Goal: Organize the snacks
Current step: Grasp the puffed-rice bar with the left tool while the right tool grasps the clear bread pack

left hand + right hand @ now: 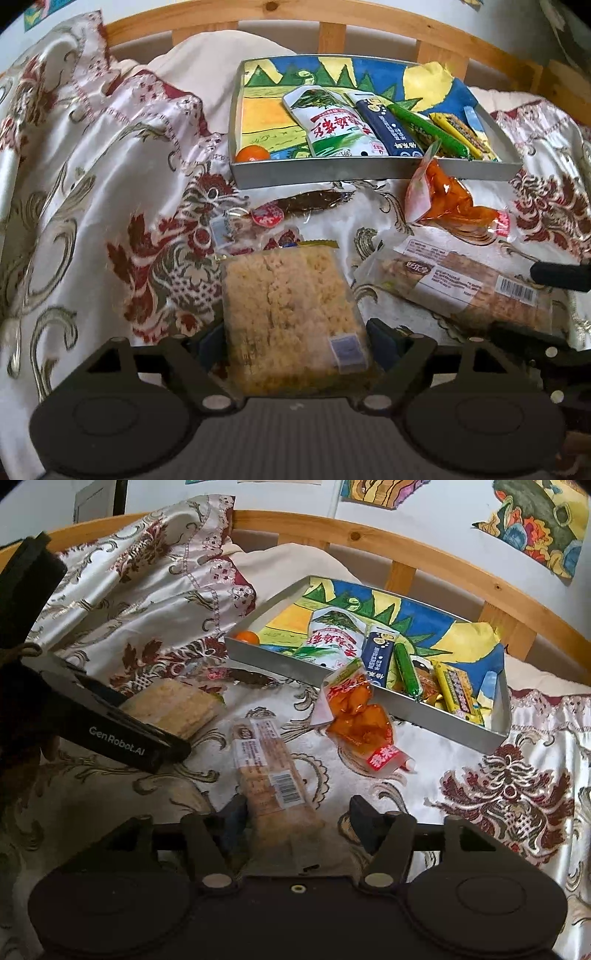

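Note:
My left gripper (295,341) is shut on a clear pack of yellow rice crisp (288,310), held over the cloth; the pack also shows in the right wrist view (173,705). My right gripper (299,819) stands open around the near end of a long biscuit pack (269,771), which also shows in the left wrist view (461,284). An orange snack pouch (360,712) lies against the front wall of the grey tray (443,722). The tray (332,173) holds a white-green pouch (332,125), a navy bar (388,127), a green stick (428,131) and an orange (252,153).
Patterned satin cloth (110,206) covers the surface. A dark dried-snack pack (314,201) and small wrapped sweets (266,218) lie before the tray. A wooden rail (406,546) runs behind. The left tool body (110,723) reaches in at the left of the right wrist view.

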Demonstrator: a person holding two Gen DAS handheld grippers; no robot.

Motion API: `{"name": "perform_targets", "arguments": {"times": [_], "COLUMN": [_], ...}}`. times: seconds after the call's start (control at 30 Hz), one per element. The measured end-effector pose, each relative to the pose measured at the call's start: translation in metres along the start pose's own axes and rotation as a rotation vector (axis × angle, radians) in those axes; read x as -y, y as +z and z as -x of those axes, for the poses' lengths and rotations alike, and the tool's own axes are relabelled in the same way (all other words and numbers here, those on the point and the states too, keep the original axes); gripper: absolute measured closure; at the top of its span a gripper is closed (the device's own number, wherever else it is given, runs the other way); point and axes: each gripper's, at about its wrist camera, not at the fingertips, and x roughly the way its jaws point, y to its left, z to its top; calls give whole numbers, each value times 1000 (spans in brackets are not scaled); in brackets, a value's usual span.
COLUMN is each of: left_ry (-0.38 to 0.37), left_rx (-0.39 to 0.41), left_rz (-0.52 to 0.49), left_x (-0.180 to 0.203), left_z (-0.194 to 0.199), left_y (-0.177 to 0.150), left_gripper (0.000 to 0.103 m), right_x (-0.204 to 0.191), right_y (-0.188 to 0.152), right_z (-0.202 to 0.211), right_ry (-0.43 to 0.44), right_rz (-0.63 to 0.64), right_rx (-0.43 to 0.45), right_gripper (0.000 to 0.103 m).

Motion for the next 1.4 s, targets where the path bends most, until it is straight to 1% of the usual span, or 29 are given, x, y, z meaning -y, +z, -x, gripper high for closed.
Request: {"name": "perform_targets", "arguments": {"times": [0.17,0.27,0.33,0.43,0.5,0.57,0.63,0.77,0.9,1.07,1.17,1.27,1.4], "left_ry": [-10,-6,-3,6,12,12,2,-21,-36,-21,-19,-41,-41], "left_rx": [-7,-6,-5,-6,-13,-21,-31,-58,-80,-86,-73,-48,-23], "left_rz": [-15,-27,-36,-52,-61,-63,-59,-45,-32,-21,-13,3,-12], "left_x": [-1,-1,-1,0,2,3,4,5,7,8,9,11,17], "left_z": [-9,-12,-14,-15,-14,-13,-12,-9,-7,-1,6,14,23], "left_y": [6,7,8,8,8,8,8,9,10,8,7,6,4], "left_gripper": [15,15,15,19,22,22,23,23,23,23,24,24,24], "right_x": [-3,-8,-10,-13,-14,-15,-17,-25,-33,-39,-37,-37,-38], "right_y": [6,10,13,16,16,15,13,9,2,-7,-10,-13,-17], "right_z": [-8,-14,-19,-27,-33,-36,-36,-29,-21,-11,-3,4,12], "right_ry": [9,16,21,20,19,18,29,20,-14,-84,-117,-148,-164], "right_rz": [45,79,88,86,84,81,84,124,187,276,295,323,353], "right_rx": [-1,2,4,-4,-16,-25,-26,0,15,36,60,91,113], "right_gripper": [33,33,33,33,37,54,55,63,64,64,65,65,65]}}
